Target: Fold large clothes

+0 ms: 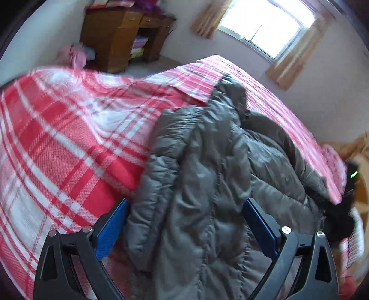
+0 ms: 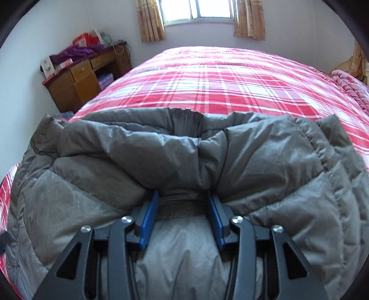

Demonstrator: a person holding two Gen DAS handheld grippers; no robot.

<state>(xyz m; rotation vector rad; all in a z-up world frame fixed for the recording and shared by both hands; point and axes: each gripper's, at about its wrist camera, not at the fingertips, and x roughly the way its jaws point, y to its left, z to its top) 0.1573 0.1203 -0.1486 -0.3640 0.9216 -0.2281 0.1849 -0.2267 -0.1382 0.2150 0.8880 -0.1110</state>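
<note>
A grey-olive puffer jacket (image 1: 203,175) lies on the red-and-white plaid bed cover (image 1: 64,138). In the left wrist view my left gripper (image 1: 186,214) hovers over the jacket with its blue pads (image 1: 113,228) spread wide. The jacket's bulk runs between them and nothing is pinched. In the right wrist view my right gripper (image 2: 182,207) is shut on a bunched fold of the jacket (image 2: 184,157) near its edge, and the fabric puckers out past both pads (image 2: 148,217). The plaid cover (image 2: 230,83) stretches away beyond it.
A wooden desk (image 2: 78,80) with boxes and purple cloth on top stands against the far left wall. A curtained window (image 2: 198,11) is behind the bed. Pink bedding (image 2: 350,85) lies at the bed's right end. A black object with a green light (image 1: 346,207) sits at the jacket's right end.
</note>
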